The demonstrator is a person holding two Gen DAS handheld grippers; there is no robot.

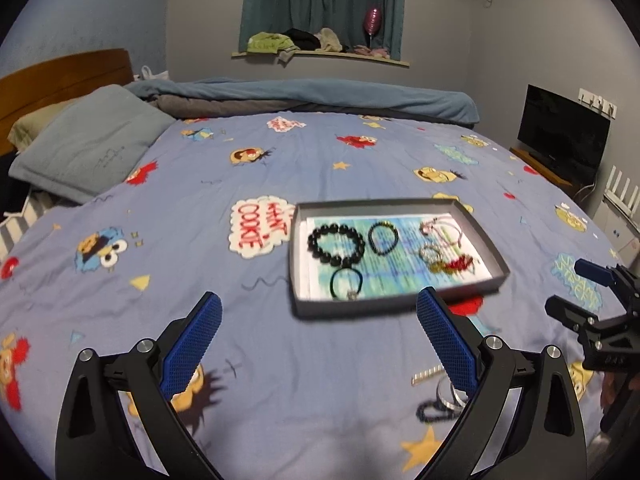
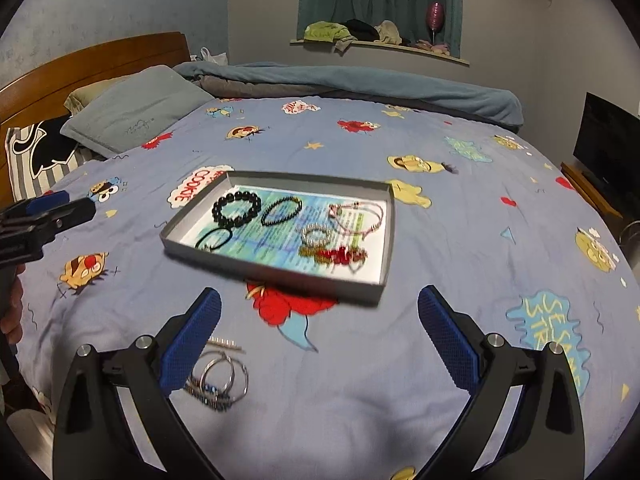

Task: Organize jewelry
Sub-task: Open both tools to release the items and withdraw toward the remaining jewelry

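1. Hovering over the bedspread [image 2: 320, 400], right gripper [image 2: 320, 340] and left gripper [image 1: 320, 340] are both spread wide, holding nothing.
2. Loose bangles [image 2: 224, 376] and hair clip [image 2: 226, 345] lie near; likely the next pick, needing a low pinch.
3. Tray [image 2: 276, 272] beyond holds bracelets [image 2: 236, 210].
4. Only the right view shows the bangles unblocked.

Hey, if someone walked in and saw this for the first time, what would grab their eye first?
Probably the grey tray in the middle of the cartoon-print bedspread, with a chunky black bead bracelet and a red beaded piece lying inside. Next, the loose silver bangles on the cover nearer the camera, beside the open right hand-held gripper. The left hand-held gripper is open too, holding nothing.
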